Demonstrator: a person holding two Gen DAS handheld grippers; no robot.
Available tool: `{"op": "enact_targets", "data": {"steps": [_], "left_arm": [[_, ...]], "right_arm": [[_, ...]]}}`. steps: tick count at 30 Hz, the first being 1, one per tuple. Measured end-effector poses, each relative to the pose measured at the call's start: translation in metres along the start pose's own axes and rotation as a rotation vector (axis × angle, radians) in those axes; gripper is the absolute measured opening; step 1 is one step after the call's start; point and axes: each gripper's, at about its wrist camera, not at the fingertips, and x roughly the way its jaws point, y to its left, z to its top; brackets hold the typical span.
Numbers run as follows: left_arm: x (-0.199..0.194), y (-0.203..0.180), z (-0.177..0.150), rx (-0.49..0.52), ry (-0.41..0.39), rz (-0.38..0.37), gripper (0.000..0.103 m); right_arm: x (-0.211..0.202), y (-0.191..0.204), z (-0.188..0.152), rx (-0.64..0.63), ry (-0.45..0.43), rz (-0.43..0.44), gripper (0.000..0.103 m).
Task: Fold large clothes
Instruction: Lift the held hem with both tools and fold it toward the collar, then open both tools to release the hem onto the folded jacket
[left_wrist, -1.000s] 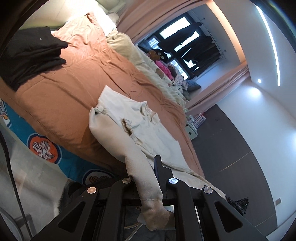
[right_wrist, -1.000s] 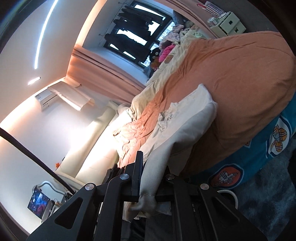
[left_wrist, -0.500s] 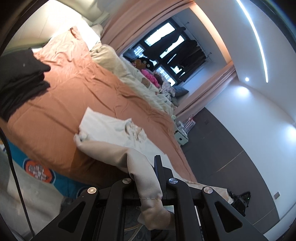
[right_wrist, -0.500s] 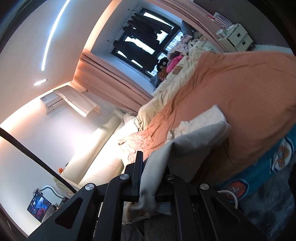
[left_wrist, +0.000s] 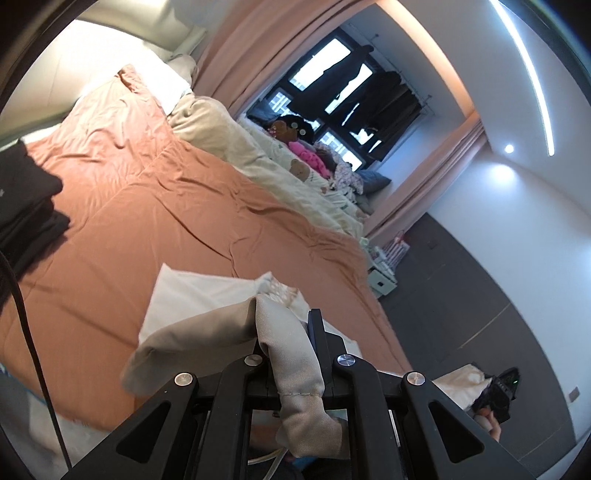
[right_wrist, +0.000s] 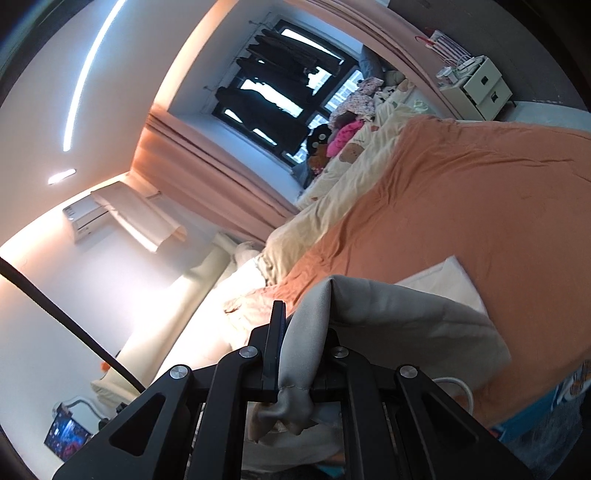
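Beige garment (left_wrist: 295, 373) conceals both fingertip pairs, its hems clamped in the left gripper (left_wrist: 291, 354) and right gripper (right_wrist: 299, 354) at lower centre, remainder trailing onto the orange bedspread (left_wrist: 147, 206).

Bedroom interior. Ahead of the tool: wide bed (left_wrist: 155, 206) under rust-orange sheet, cream duvet (left_wrist: 280, 173) bunched along far side, soft toys (left_wrist: 295, 136) piled near the window end. Beyond that: dark-framed window (left_wrist: 332, 85) with dark clothes (left_wrist: 391, 99) hung across, flanked by pink curtains (left_wrist: 255, 48). Upper right: white ceiling with LED strip (left_wrist: 532, 70) and spot. Right: white wall, dark grey floor (left_wrist: 461, 306), small white drawer unit (right_wrist: 480, 88). Wall-mounted air conditioner (right_wrist: 85, 218) far left in right view.
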Motion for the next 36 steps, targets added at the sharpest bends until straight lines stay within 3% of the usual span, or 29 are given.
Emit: {"op": "enact_targets", "data": {"steps": [5, 13, 23, 26, 27, 28, 29, 30, 31, 33, 36], "left_arm": [[0.057, 0.015, 0.023, 0.011, 0.032, 0.077, 0.01], [0.147, 0.059, 0.033, -0.025, 0.123, 0.178, 0.01], [0.236, 0.106, 0.025, -0.096, 0.249, 0.265, 0.01], [0.249, 0.112, 0.027, -0.124, 0.284, 0.247, 0.018], [0.249, 0.111, 0.029, -0.122, 0.283, 0.238, 0.033], [0.247, 0.109, 0.032, -0.116, 0.27, 0.227, 0.054], [0.243, 0.107, 0.035, -0.109, 0.249, 0.218, 0.063], [0.239, 0.104, 0.037, -0.105, 0.229, 0.208, 0.071], [0.236, 0.102, 0.039, -0.104, 0.215, 0.196, 0.071], [0.232, 0.099, 0.04, -0.091, 0.207, 0.2, 0.071], [0.23, 0.094, 0.039, -0.054, 0.209, 0.256, 0.071]], "right_arm": [[0.055, 0.002, 0.016, -0.038, 0.012, -0.087, 0.006], [0.144, -0.007, 0.027, -0.04, 0.061, -0.194, 0.006], [0.215, -0.032, 0.035, 0.102, 0.151, -0.289, 0.009], [0.226, -0.037, 0.037, 0.169, 0.168, -0.274, 0.012], [0.228, -0.034, 0.04, 0.179, 0.165, -0.271, 0.016], [0.231, -0.036, 0.046, 0.182, 0.157, -0.266, 0.035], [0.23, -0.031, 0.05, 0.176, 0.142, -0.254, 0.067], [0.228, -0.027, 0.054, 0.164, 0.124, -0.245, 0.08], [0.224, -0.019, 0.058, 0.148, 0.106, -0.244, 0.085], [0.22, -0.007, 0.062, 0.115, 0.098, -0.238, 0.085], [0.218, 0.012, 0.064, 0.057, 0.12, -0.27, 0.085]]}}
